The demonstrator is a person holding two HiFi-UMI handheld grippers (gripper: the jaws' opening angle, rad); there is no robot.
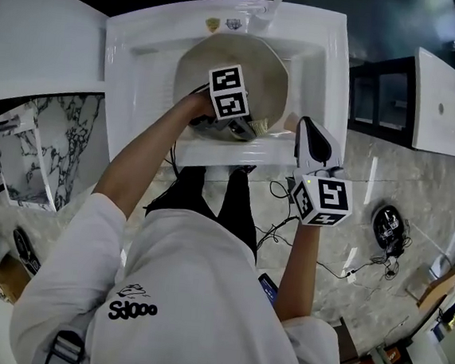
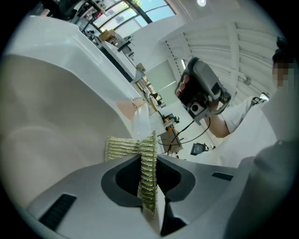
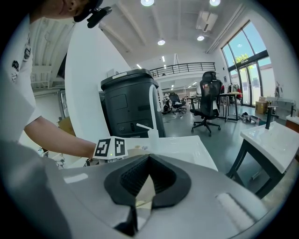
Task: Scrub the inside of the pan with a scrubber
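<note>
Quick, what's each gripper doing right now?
Left gripper: jaws shut on the scrubber, inside the pan.
Right gripper: jaws shut, nothing clearly held.

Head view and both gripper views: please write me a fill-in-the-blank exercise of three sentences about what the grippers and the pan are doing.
1. The left gripper is shut on the ____.
2. The pan lies inside the white ____.
3. The right gripper is shut and holds ____.

Missing words: scrubber; sink; nothing.
</note>
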